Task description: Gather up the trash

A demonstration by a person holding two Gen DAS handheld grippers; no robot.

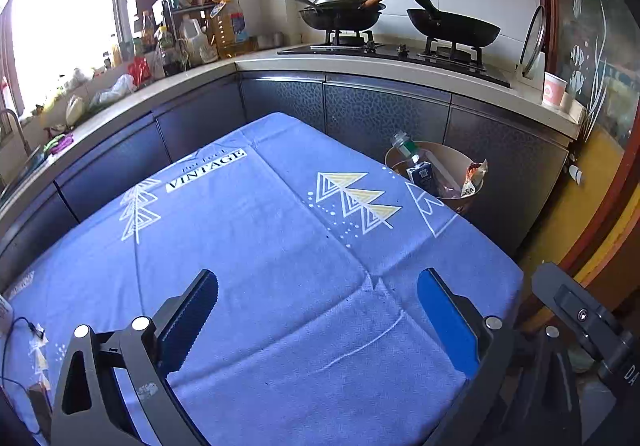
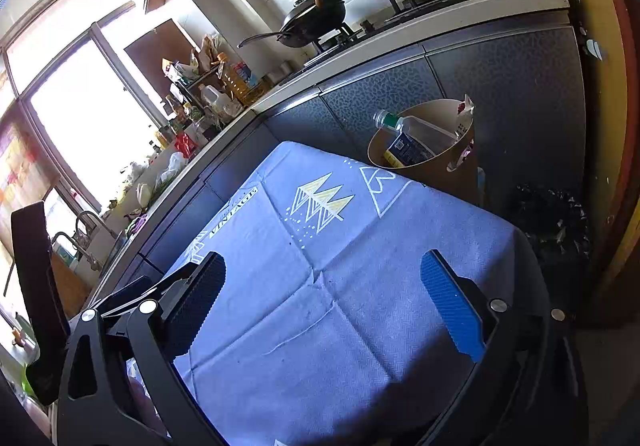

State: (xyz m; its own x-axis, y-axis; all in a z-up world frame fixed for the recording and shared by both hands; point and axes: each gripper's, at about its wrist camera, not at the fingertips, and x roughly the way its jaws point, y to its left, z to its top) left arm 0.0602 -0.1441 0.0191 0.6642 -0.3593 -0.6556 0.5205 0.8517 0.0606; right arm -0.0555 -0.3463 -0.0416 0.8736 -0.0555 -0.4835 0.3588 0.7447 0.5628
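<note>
A brown round bin (image 1: 460, 157) stands on the floor past the table's far right corner; it also shows in the right wrist view (image 2: 436, 113). In it lie a clear plastic bottle (image 1: 404, 145) (image 2: 416, 125), a dark blue carton (image 1: 422, 173) (image 2: 408, 149) and a crumpled snack wrapper (image 1: 474, 175) (image 2: 464, 113). My left gripper (image 1: 320, 298) is open and empty above the blue tablecloth (image 1: 260, 246). My right gripper (image 2: 324, 278) is open and empty above the same cloth (image 2: 340, 306).
A kitchen counter (image 1: 280, 63) runs behind the table with two black pans (image 1: 340, 11) on a stove, bottles (image 1: 192, 33) and bags. A paper cup (image 1: 554, 87) stands at the counter's right end. A cable (image 1: 24, 326) lies at the table's left edge.
</note>
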